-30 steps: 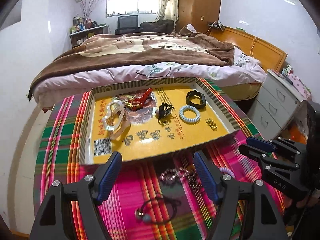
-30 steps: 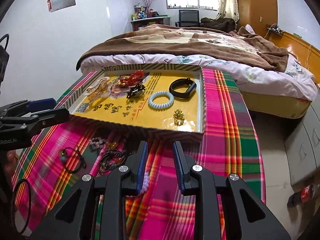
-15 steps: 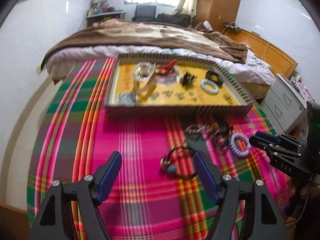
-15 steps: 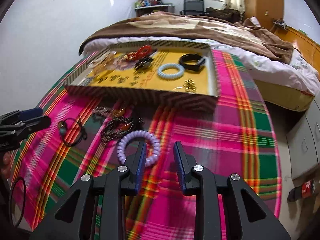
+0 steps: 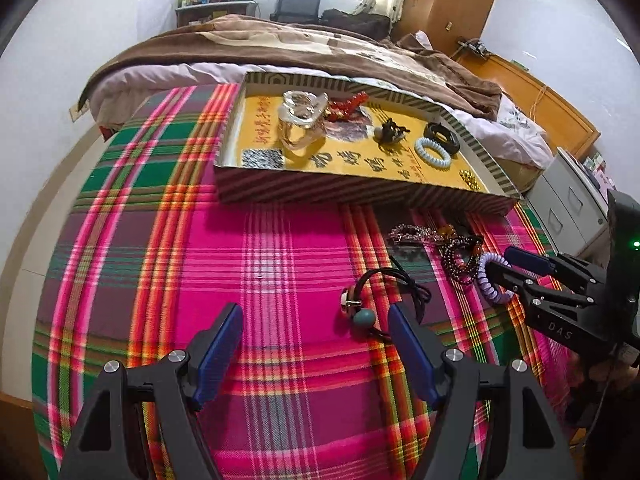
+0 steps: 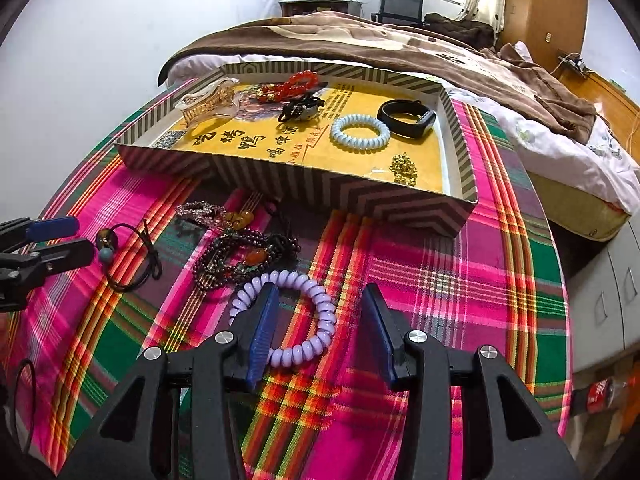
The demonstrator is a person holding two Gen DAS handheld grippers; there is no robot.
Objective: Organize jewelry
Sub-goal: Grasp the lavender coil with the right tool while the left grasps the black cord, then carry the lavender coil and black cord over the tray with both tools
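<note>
Two hand-held grippers are over the desk with the plaid cloth (image 6: 460, 280). The right hand-held gripper (image 6: 318, 330) is wide open and holds nothing; its left finger covers part of the purple coil hair tie (image 6: 316, 308), which lies on the cloth. Just beside the tie is a heap of dark bead bracelets (image 6: 240, 256), and farther left a black cord bracelet (image 5: 380, 300). The left hand-held gripper (image 5: 314, 346) is also wide open and empty, near this cord. Behind them stands the striped box tray (image 6: 340, 192), which holds a pale blue coil tie (image 6: 360, 132), a black band (image 6: 408, 118), red beads (image 6: 290, 86) and a clear hair claw (image 6: 208, 100).
</note>
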